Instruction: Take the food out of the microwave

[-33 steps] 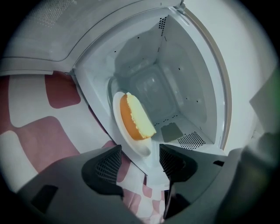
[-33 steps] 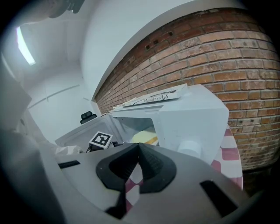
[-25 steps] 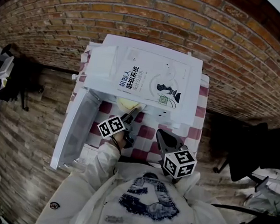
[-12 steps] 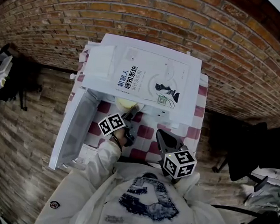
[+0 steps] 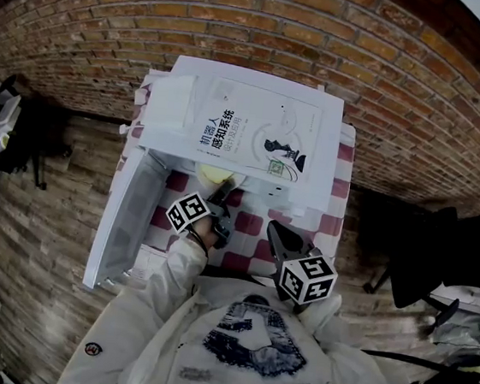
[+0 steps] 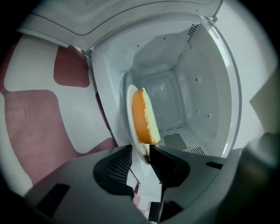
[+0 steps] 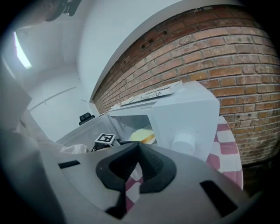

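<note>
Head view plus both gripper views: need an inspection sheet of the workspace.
surface: table under a red-and-white checked cloth.
job's things: white microwave, door swung open; inside, a white plate carrying yellow-orange, cake-like food.
clutter: book lying on the microwave top.
grippers: left gripper reaches into the cavity, jaws closing with the plate rim between them, firm grip not yet evident; right gripper shut, empty, held back from the microwave.
cables: nothing seen.
surroundings: brick wall behind the table; black chair to the right.
</note>
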`<state>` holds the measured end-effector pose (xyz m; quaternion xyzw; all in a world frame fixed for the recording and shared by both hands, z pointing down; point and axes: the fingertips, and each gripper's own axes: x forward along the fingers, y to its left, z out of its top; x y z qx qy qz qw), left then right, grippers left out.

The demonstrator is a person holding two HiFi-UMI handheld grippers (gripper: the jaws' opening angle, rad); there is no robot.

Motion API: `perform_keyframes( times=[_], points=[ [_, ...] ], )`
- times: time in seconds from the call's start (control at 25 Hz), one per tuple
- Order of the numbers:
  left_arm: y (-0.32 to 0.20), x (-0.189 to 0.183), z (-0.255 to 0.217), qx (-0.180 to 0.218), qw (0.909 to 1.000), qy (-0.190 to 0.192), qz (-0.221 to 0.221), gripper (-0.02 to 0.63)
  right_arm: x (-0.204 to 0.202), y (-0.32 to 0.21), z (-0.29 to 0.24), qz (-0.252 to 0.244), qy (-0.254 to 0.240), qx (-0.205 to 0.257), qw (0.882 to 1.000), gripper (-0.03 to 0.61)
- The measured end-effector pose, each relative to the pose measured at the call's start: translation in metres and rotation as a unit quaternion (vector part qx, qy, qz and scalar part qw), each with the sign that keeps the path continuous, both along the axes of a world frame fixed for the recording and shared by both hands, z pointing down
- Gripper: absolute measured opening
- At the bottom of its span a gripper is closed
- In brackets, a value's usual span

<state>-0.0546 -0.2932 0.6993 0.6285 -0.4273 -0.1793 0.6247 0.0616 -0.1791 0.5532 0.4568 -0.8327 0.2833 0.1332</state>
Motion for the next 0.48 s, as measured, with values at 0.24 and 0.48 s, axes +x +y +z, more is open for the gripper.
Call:
perform_keyframes(
  times=[0.24,0.48],
  points=[
    [-0.0012,-0.0034,-0.0056,0.004,0.9998,0.016,-0.015,0.072,-0.0009,0.0033,0.0009,0.001,-0.005,-0.003,1.0,0.014],
    [-0.0009,-0.0051,-0.0051,-0.003,0.9984,0.046,-0.034,0.061,-0.0009,0.0058,0.0015,0.0,-0.006,-0.004,1.0,0.014]
  ],
)
